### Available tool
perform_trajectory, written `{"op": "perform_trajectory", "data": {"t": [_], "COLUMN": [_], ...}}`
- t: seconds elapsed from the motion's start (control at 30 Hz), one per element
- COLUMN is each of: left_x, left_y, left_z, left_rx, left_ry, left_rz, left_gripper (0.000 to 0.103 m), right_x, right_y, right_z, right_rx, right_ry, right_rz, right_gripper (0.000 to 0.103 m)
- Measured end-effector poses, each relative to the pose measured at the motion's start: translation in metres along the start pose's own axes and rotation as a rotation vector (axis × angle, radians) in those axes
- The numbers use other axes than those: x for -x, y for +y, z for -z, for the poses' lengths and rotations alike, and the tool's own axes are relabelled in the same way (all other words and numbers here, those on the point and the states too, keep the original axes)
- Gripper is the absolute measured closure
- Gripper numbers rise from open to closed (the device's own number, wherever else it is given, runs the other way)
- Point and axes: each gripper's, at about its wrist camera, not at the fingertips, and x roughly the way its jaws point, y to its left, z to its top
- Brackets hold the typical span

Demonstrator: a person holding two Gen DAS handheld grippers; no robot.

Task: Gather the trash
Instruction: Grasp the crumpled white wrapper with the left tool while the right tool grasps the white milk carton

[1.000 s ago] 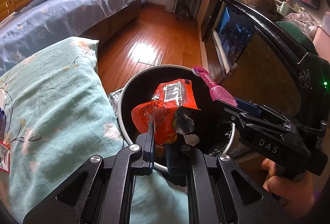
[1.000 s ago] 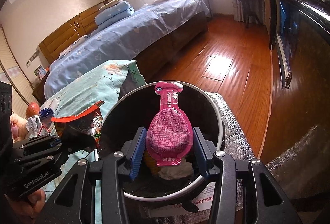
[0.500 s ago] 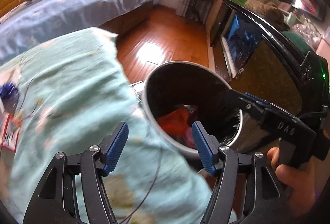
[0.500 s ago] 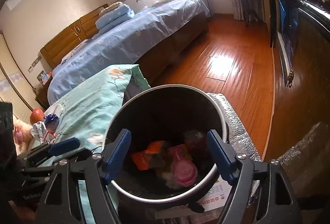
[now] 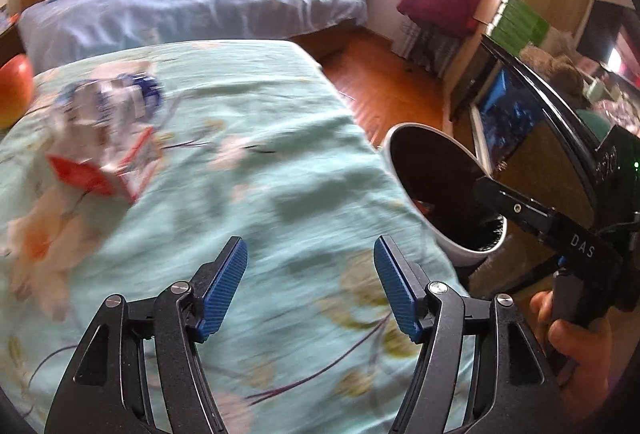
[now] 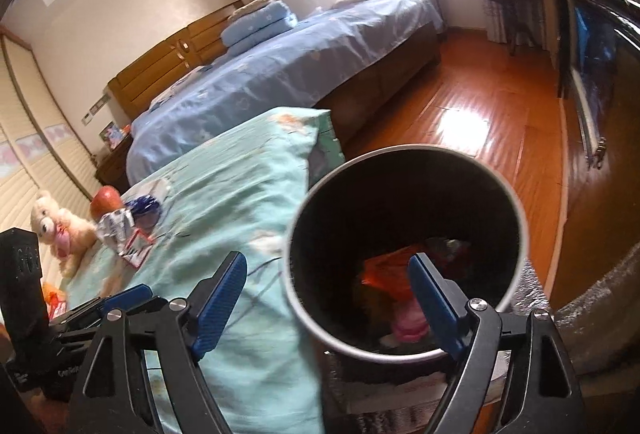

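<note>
A round bin [image 6: 516, 218] with a pale rim stands beside the teal floral cloth [image 5: 248, 170]; it also shows in the left wrist view [image 5: 412, 190]. Inside lie an orange wrapper [image 6: 386, 272] and a pink pouch [image 6: 408, 322]. My left gripper [image 5: 311, 290] is open and empty over the cloth, left of the bin. My right gripper [image 6: 326, 304] is open and empty at the bin's near rim. Crumpled wrappers [image 5: 106, 114], white, blue and red, lie on the cloth at the far left, also in the right wrist view [image 6: 128, 232].
An apple [image 6: 106, 199] and a teddy bear [image 6: 60, 226] sit beyond the wrappers. A blue bed [image 6: 288, 74] is behind. Wooden floor [image 6: 472, 122] lies past the bin. A dark cabinet [image 5: 548, 138] stands right of it.
Both grippers opened and dropped the orange wrapper and the pink pouch into the bin. The left gripper then swung left over the cloth; the right shifted left a little.
</note>
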Motion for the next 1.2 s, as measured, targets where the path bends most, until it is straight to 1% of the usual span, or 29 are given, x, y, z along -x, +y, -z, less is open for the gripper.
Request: {"op": "perform_trajectory", "data": {"t": [0.1, 0.33, 0.6, 0.77, 0.9, 1.0, 1.2], "left_x": [0.01, 0.026, 0.033, 0.035, 0.037, 0.036, 0.021], "left_y": [0.019, 0.064, 0.094, 0.113, 0.122, 0.125, 0.126], "left_z": [0.004, 0.003, 0.005, 0.006, -0.005, -0.02, -0.049], "left_rx": [0.035, 0.119, 0.167, 0.207, 0.226, 0.229, 0.217], "left_ry": [-0.018, -0.056, -0.069, -0.067, -0.09, -0.113, -0.126], "left_rz": [-0.025, -0.071, -0.115, -0.126, -0.131, -0.129, -0.142], "left_gripper": [0.036, 0.036, 0.036, 0.036, 0.036, 0.036, 0.036], "right_x": [-0.006, -0.018, -0.034, -0.049, -0.058, -0.061, -0.066], "right_y": [0.017, 0.048, 0.079, 0.099, 0.107, 0.109, 0.109], "right_z": [0.005, 0.012, 0.012, 0.011, 0.009, 0.008, 0.003], "right_rx": [0.027, 0.062, 0.111, 0.157, 0.162, 0.153, 0.145], "right_ry": [0.016, 0.043, 0.07, 0.092, 0.098, 0.098, 0.103], "right_rz": [-0.018, -0.056, -0.092, -0.114, -0.119, -0.123, -0.125], "right_gripper": [0.018, 0.018, 0.018, 0.018, 0.018, 0.018, 0.018]}}
